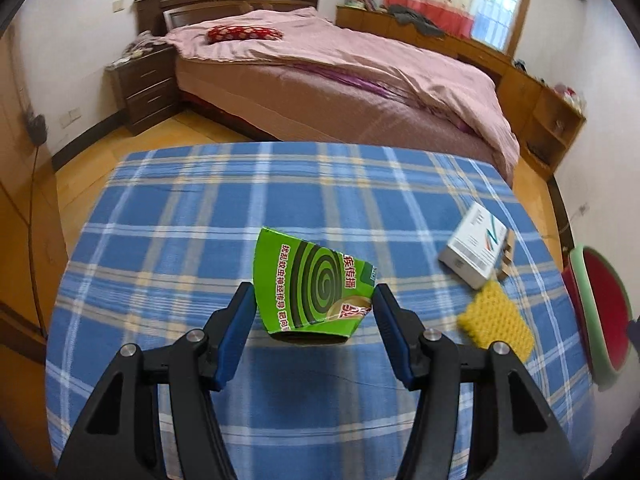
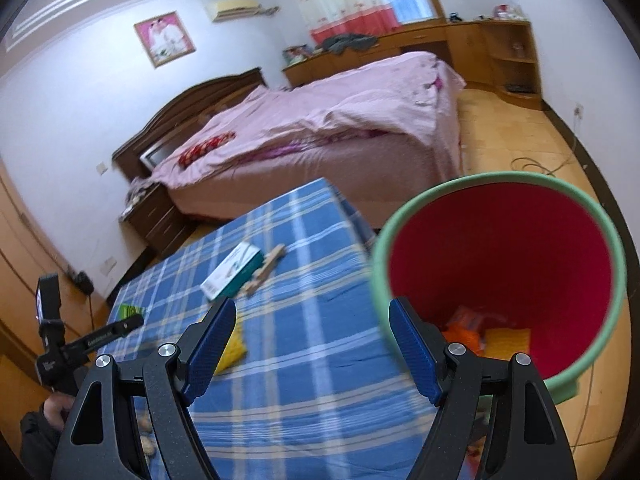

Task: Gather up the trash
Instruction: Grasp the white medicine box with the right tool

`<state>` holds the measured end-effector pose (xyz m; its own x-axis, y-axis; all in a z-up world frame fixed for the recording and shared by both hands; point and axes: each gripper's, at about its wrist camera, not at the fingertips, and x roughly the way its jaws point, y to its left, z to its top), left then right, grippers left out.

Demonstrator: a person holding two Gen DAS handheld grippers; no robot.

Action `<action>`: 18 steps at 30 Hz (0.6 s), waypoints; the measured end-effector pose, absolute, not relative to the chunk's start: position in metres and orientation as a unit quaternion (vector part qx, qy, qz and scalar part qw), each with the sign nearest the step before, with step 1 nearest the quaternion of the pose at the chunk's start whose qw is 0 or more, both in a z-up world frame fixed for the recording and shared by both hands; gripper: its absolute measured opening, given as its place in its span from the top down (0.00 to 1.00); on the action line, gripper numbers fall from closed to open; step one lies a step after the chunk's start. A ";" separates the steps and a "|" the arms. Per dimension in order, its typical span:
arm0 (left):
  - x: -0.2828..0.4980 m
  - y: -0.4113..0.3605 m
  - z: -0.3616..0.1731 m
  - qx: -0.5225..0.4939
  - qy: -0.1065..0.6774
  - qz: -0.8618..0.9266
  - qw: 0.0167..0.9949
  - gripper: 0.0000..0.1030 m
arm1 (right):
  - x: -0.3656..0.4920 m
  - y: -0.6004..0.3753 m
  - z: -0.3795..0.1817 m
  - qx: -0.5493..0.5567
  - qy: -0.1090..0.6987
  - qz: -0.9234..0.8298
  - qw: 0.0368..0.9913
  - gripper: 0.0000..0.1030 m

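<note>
A green mosquito-coil box [image 1: 316, 284] lies on the blue plaid tablecloth [image 1: 200, 208]. My left gripper [image 1: 314, 294] is open with its blue pads on either side of the box's near end, not closed on it. A white carton [image 1: 474, 248], a small wooden piece [image 1: 507, 258] and a yellow sponge [image 1: 496, 322] lie to the right. My right gripper [image 2: 312, 312] is open and empty above the table edge, beside a red bin with a green rim [image 2: 500, 264] that holds orange and yellow trash [image 2: 488, 334]. The carton [image 2: 232, 272] and sponge [image 2: 234, 350] also show there.
The bin [image 1: 600, 312] stands off the table's right edge. A bed with a pink cover [image 1: 340, 72] lies beyond the table, with a dark nightstand [image 1: 144, 88] and wooden cabinets [image 1: 552, 120]. The left gripper's body [image 2: 80, 344] shows at the right view's left.
</note>
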<state>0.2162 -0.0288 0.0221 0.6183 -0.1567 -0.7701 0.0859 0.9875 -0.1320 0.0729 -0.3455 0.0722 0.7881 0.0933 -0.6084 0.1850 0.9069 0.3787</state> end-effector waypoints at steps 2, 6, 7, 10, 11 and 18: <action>0.218 -0.018 0.021 -0.052 0.428 -0.062 0.900 0.42 | 0.081 -0.333 0.072 0.208 0.333 -0.018 0.919 0.22; 0.222 -0.007 0.014 -0.072 0.422 -0.057 0.902 0.42 | 0.100 -0.308 0.071 0.195 0.349 -0.006 0.916 0.22; 0.223 -0.005 0.012 -0.076 0.421 -0.058 0.902 0.42 | 0.104 -0.303 0.070 0.192 0.353 -0.004 0.915 0.22; 0.224 0.001 0.004 -0.089 0.419 -0.059 0.902 0.42 | 0.121 -0.287 0.065 0.188 0.367 0.005 0.911 0.23; 0.224 0.001 0.002 -0.091 0.420 -0.059 0.901 0.42 | 0.127 -0.282 0.063 0.188 0.371 0.008 0.909 0.22; 0.224 0.013 -0.005 -0.110 0.415 -0.053 0.902 0.42 | 0.178 -0.248 0.050 0.175 0.402 0.034 0.898 0.23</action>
